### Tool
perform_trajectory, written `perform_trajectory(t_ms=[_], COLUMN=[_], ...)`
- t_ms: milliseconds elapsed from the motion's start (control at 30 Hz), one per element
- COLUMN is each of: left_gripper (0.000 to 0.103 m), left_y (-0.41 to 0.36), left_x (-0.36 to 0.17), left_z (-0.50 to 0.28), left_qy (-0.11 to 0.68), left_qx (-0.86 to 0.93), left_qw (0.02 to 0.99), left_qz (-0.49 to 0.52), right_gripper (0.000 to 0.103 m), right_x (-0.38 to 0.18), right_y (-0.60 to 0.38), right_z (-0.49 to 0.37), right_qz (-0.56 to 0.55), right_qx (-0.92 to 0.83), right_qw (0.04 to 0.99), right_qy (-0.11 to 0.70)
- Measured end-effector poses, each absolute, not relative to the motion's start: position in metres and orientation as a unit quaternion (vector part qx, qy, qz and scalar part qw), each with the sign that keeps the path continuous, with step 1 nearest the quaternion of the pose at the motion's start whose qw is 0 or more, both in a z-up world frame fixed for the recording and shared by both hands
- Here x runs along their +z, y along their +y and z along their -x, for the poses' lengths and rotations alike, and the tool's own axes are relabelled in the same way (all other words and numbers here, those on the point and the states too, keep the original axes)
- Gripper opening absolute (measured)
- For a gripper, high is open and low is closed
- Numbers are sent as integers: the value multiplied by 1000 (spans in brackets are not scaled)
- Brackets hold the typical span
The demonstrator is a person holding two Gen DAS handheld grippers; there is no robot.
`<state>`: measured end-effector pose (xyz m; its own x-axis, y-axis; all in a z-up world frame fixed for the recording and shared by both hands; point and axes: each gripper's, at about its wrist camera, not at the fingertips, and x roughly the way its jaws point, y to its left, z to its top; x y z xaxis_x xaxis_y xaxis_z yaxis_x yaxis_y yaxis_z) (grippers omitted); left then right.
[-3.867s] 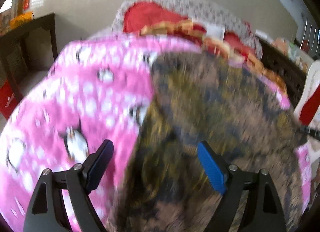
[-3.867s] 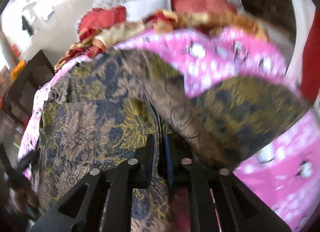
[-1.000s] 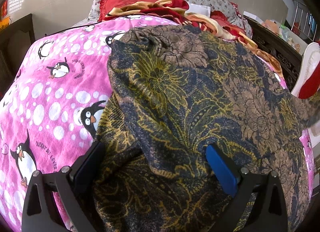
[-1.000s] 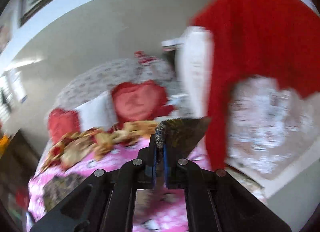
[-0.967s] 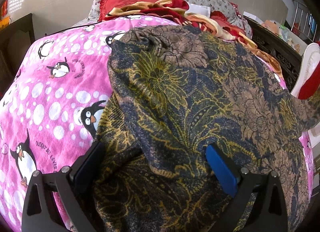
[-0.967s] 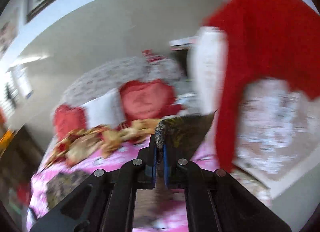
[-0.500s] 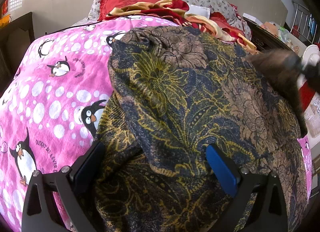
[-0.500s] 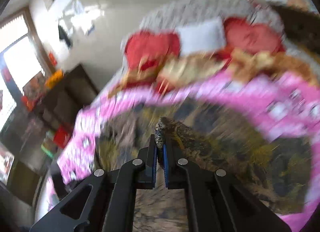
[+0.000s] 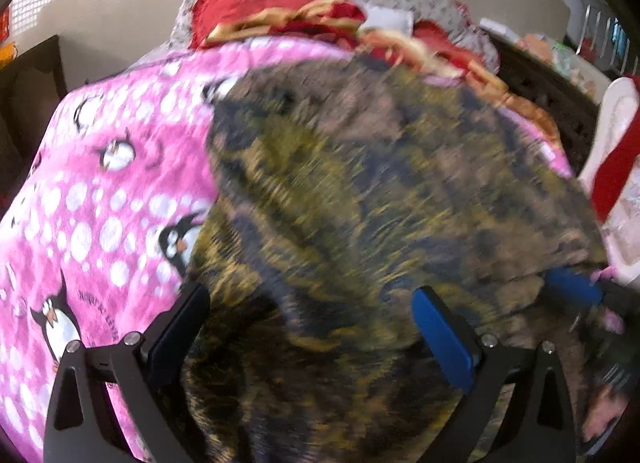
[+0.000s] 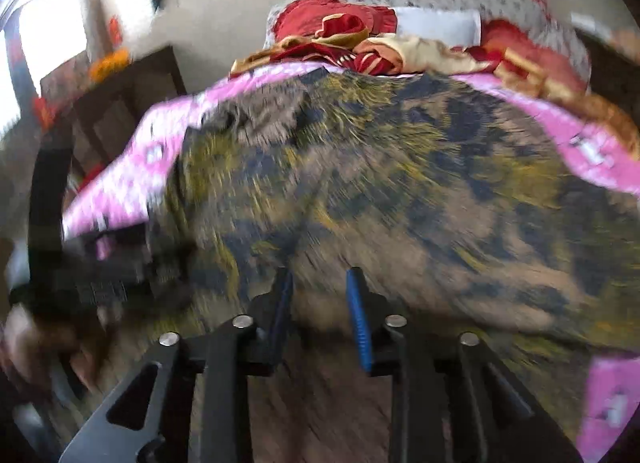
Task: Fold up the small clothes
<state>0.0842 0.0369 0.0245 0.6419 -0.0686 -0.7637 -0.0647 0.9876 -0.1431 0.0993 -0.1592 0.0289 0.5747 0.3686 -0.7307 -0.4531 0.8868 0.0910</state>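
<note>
A big soft cloth with dark blue, brown and yellow flower patterns [image 9: 380, 191] lies spread over the pink penguin blanket [image 9: 100, 191] on the bed, well short of the red and gold pile of bedding [image 10: 360, 43] up by the pillows. The left gripper [image 9: 312, 327] sits low over the near part of the cloth with its jaws wide apart, and I can't see them pinching anything; the cloth just lies under and between them. The right gripper [image 10: 320, 303] is down over the cloth too, and its jaws are opening a little, with only a small gap so far. The pictures are blurry, but nothing looks caught between its blue pads [image 10: 358, 319]. I think a flap is being laid down just now. To do it well, let the cloth drop flat, pull the gripper straight back so it does not drag the fold, and check that the edges line up before the next fold.
</note>
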Motion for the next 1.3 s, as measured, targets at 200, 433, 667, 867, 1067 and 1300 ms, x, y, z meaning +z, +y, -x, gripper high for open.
perform_trajectory(t_ms=[200, 433, 667, 867, 1067, 1300], left_gripper=[100, 71, 73, 66, 63, 8], left_y=[-7, -21, -15, -34, -28, -25], left_x=[50, 9, 5, 12, 11, 7], left_z=[-111, -155, -161, -156, -176, -175], left_qy=[406, 468, 480, 492, 474, 468], left_qx=[-127, -208, -267, -291, -244, -211], left_qw=[897, 836, 791, 788, 801, 799], left_qz=[119, 199, 269, 231, 271, 313], right_gripper=[16, 19, 19, 19, 19, 19], right_x=[15, 11, 10, 10, 10, 10], right_y=[-199, -190, -204, -203, -203, -204], right_z=[-64, -61, -69, -68, -68, -68], right_qz=[48, 81, 27, 26, 27, 25], right_qx=[203, 180, 203, 204, 203, 204], right_qw=[889, 897, 893, 893, 893, 892], right_qy=[408, 397, 402, 400, 401, 401])
